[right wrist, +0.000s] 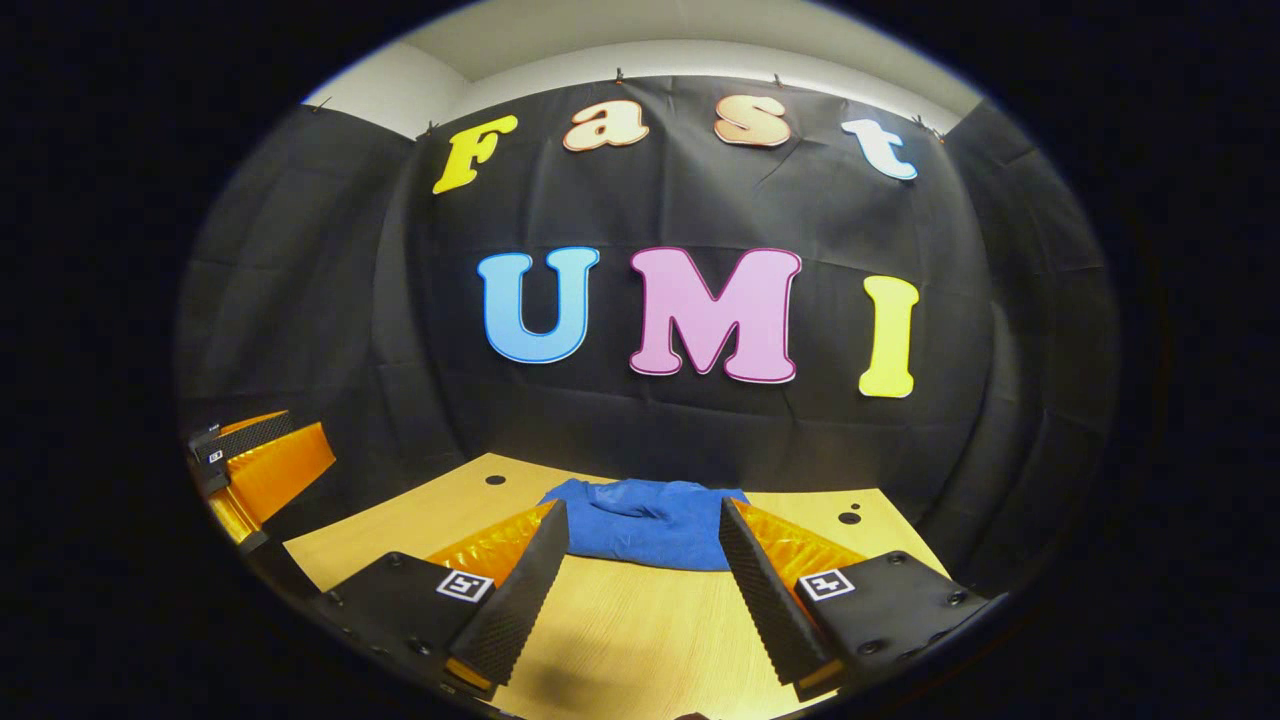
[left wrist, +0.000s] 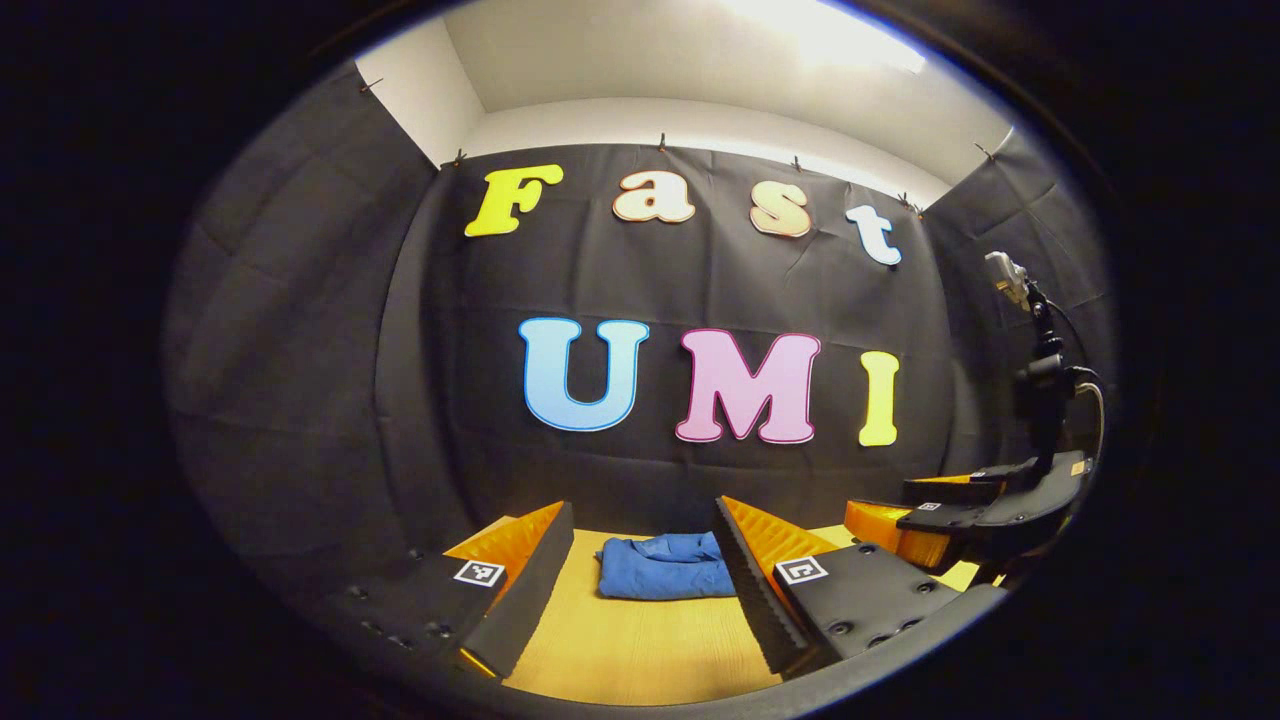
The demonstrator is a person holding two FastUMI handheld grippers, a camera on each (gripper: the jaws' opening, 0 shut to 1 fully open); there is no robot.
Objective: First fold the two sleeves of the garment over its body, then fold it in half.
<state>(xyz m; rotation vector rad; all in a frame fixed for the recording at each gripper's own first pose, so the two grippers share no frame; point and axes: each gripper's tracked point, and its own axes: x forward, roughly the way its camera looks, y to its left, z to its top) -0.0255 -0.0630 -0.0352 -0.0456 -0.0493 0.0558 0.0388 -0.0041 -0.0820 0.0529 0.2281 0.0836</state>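
Observation:
A blue garment (left wrist: 668,567) lies in a compact folded bundle on the wooden table (left wrist: 640,650), close to the back wall. My left gripper (left wrist: 645,575) is open, held above the table in front of the bundle, nothing between its fingers. In the right gripper view the same blue garment (right wrist: 645,523) shows beyond my right gripper (right wrist: 645,575), which is also open and empty, raised off the table (right wrist: 640,640). The right gripper (left wrist: 960,510) also appears at the right edge of the left gripper view, and the left gripper (right wrist: 255,465) at the left edge of the right gripper view.
The black cloth wall stands right behind the garment. A camera on a black stand (left wrist: 1035,380) rises at the right side. Small dark holes (right wrist: 850,517) mark the tabletop near its far corners. Bare wood lies between the grippers and the garment.

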